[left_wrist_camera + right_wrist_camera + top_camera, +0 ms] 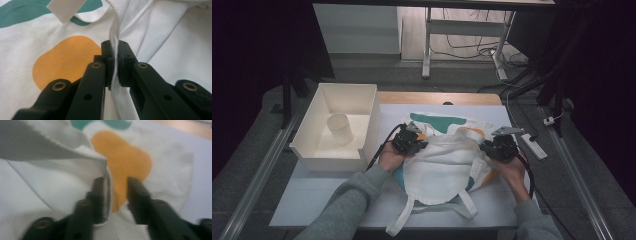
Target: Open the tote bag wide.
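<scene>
The tote bag (444,160) lies on the tabletop (312,195), soft and floppy, best taken by its hemmed edge; left gripper (113,63) pinches that hem, right gripper (116,188) stands parted around it

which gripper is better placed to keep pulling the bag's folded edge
Left. The left gripper is clamped on the bag hem; the right gripper has open jaws beside it.

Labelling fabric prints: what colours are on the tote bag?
White bag with teal and orange patches; orange shows best in the left gripper view.
</scene>
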### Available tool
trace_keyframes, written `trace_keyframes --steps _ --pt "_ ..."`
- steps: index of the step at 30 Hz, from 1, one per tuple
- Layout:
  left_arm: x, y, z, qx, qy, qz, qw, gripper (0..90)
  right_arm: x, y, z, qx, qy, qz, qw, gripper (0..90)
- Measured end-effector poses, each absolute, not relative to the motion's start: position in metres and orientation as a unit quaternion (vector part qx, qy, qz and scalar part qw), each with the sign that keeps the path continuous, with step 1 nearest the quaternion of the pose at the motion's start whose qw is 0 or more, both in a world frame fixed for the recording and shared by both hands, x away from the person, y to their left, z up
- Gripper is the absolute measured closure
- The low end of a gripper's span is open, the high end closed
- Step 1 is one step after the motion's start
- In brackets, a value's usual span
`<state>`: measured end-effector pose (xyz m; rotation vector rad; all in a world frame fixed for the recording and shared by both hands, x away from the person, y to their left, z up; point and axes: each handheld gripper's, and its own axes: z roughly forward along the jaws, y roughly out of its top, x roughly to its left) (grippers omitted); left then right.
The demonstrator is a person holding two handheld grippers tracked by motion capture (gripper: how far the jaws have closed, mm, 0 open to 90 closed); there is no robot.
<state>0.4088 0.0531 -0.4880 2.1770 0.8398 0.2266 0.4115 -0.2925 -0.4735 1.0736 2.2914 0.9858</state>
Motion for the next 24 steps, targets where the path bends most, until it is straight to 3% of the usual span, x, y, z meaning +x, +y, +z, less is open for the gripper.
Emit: trace_keyframes --steps 4,10,16,24 --pt "0.409 0.055 -0.488 0.855 0.330 0.085 0.391 84.9 0.390 -0.297 -0.453 0.385 0.807 0.386 0.225 51.8" --pt "0.409 0.055 -0.488 0.857 0.327 0.088 0.389 84.9 0.349 -0.293 -0.428 0.354 0.811 0.409 0.223 47.8" --pt "0.409 0.055 -0.487 0.856 0.326 0.088 0.392 84.9 0.322 -0.258 -0.424 0.284 0.844 0.419 0.177 47.5" --pt "0.408 0.056 -0.486 0.856 0.325 0.085 0.394 84.9 0.306 -0.202 -0.454 0.201 0.898 0.380 0.095 45.8"
